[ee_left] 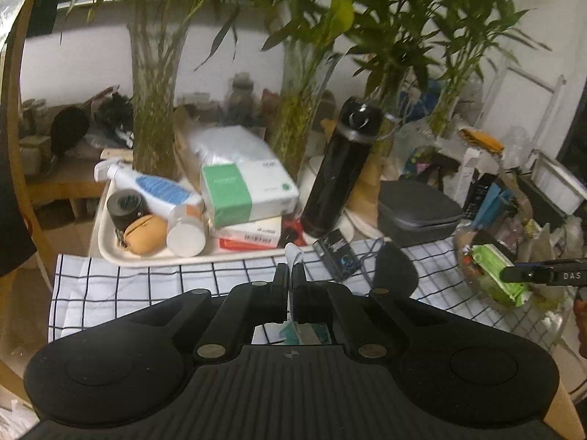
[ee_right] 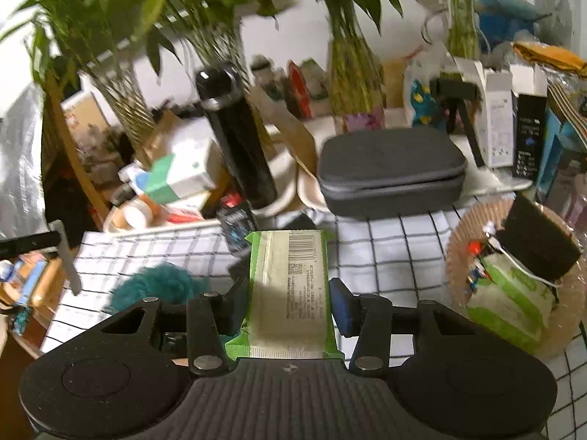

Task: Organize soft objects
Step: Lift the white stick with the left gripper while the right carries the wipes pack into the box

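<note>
Left claw [ee_left: 291, 275] clenched on a thin white strip [ee_left: 293, 253]; what hangs from it below is mostly hidden, possibly a small packet. Behind it, a cream tray [ee_left: 110, 253] with a spray bottle [ee_left: 154, 185] and green-and-white box [ee_left: 249, 192], then a black flask [ee_left: 339, 168] standing upright. Checked cloth [ee_left: 146, 278] covers the tabletop. Teal fluffy thing [ee_right: 161, 284] lies on the cloth, left of the right claw [ee_right: 290, 293]. Right claw grasps a green-edged soft packet [ee_right: 290, 286], barcode up, raised above the cloth. Grey zip case [ee_right: 390, 170] behind. Far right, a woven basket [ee_right: 466, 238] holds another green packet [ee_right: 510, 300] and a black sponge-like block [ee_right: 539, 242].
</note>
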